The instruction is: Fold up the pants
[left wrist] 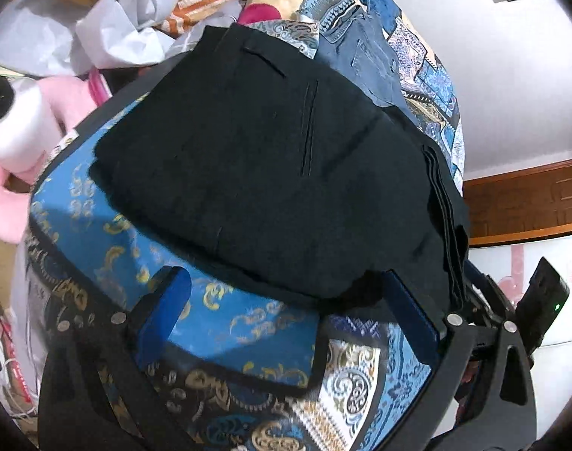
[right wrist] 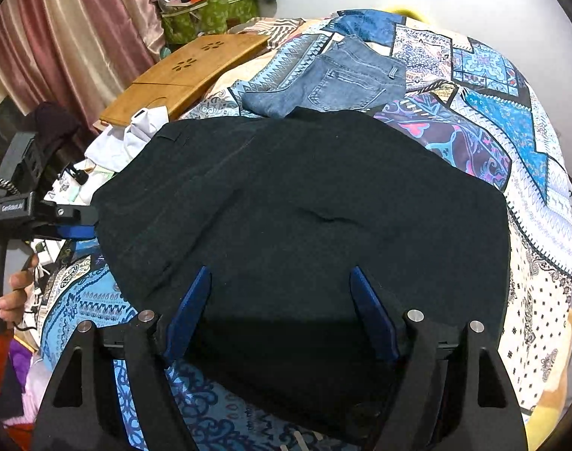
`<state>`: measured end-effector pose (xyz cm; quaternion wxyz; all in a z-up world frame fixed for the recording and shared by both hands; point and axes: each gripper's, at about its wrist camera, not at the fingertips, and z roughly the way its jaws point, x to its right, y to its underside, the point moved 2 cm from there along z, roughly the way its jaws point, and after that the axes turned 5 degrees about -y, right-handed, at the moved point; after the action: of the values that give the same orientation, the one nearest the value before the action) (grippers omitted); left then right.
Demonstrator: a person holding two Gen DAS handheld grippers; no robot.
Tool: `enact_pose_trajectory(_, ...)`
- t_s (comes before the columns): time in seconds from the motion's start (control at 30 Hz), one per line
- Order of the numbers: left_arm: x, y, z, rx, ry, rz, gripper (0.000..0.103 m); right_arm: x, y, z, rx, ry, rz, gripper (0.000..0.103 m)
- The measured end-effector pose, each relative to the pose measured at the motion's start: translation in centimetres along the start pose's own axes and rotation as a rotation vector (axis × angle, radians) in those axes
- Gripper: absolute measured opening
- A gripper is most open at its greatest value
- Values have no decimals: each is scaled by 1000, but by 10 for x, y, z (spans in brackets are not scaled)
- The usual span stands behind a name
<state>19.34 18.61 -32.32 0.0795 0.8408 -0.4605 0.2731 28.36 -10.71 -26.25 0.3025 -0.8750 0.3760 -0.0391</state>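
Black pants [left wrist: 255, 173] lie folded into a thick pad on the patterned bedspread [left wrist: 248, 323], with the stacked fold edges showing on the right in the left wrist view. My left gripper [left wrist: 289, 312] is open at the pad's near edge. Its left finger is over bare bedspread and its right finger [left wrist: 409, 312] is beside the stacked edges. In the right wrist view the pants [right wrist: 304, 203] fill the middle. My right gripper [right wrist: 282, 300] is open just above their near part, and the cloth lies flat between the blue fingers, ungripped. A blue finger [right wrist: 75, 231] of the left gripper sits at the pants' left edge.
Folded blue jeans [right wrist: 331, 82] lie just beyond the black pants. A wooden lap tray [right wrist: 188, 71] and white cloth [right wrist: 113, 143] are at the back left. A pink plush toy [left wrist: 23, 131] lies beside the bed. A person's hand [right wrist: 15, 297] holds the left gripper.
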Motion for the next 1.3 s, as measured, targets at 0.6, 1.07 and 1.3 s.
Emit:
enact_pose_trajectory(0.6,9,-48,0,234,-245,69,26,0,0,-1,12,-28,15,76)
enact_pose_trajectory(1.07,190,-29,-109,660,-272,545,20,54,31,-79,162,-23,220,74)
enact_pose_trajectory(1.3,278,-9,-93,626,-162,702,19,80,62,-61,94,-45,302,77)
